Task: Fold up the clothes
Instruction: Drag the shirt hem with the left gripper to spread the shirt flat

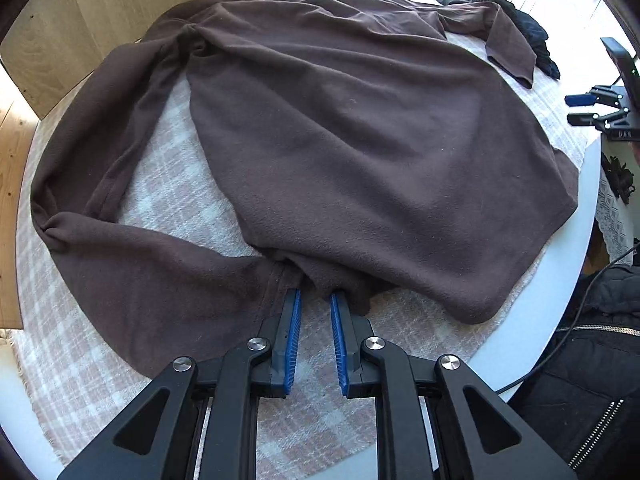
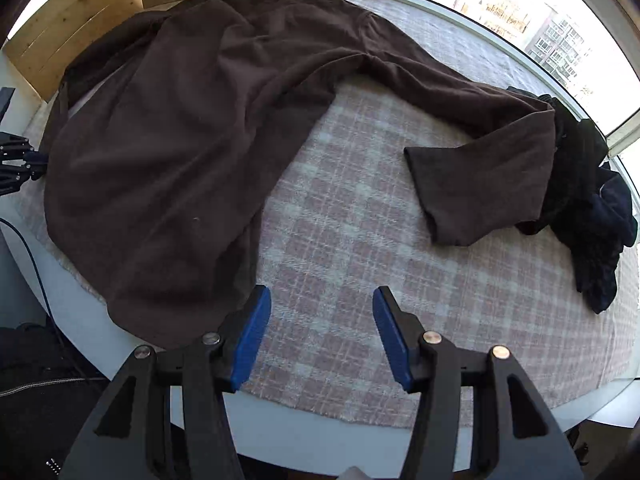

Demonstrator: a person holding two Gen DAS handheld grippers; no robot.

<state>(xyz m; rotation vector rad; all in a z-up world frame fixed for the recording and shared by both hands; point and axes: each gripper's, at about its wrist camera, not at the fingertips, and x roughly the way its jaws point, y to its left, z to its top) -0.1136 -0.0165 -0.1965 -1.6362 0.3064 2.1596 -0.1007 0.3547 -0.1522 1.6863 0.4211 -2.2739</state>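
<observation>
1. At the near table edge: left gripper [image 1: 316, 296] narrowly parted, tips against bunched hem, not clamped.
2. Right gripper [image 2: 322, 300] open, empty, over pink-and-white checked woven cloth [image 2: 352, 240].
3. Beyond: dark brown fleece long-sleeved top [image 1: 340, 128] spread across round white table [image 1: 560, 300].

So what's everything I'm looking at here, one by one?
brown fleece top: one, dark brown, spread across the table, sleeves out to both sides
checked cloth: one, pink and white, covering the tabletop under the top
dark clothes: a heap, black and navy, far edge by the window
round table: one, white
wooden board: one, pale, behind the table
black jacket: one, beside the table
left hand-held gripper: black with blue pads, at the top's hem
right hand-held gripper: same, open over bare cloth
</observation>
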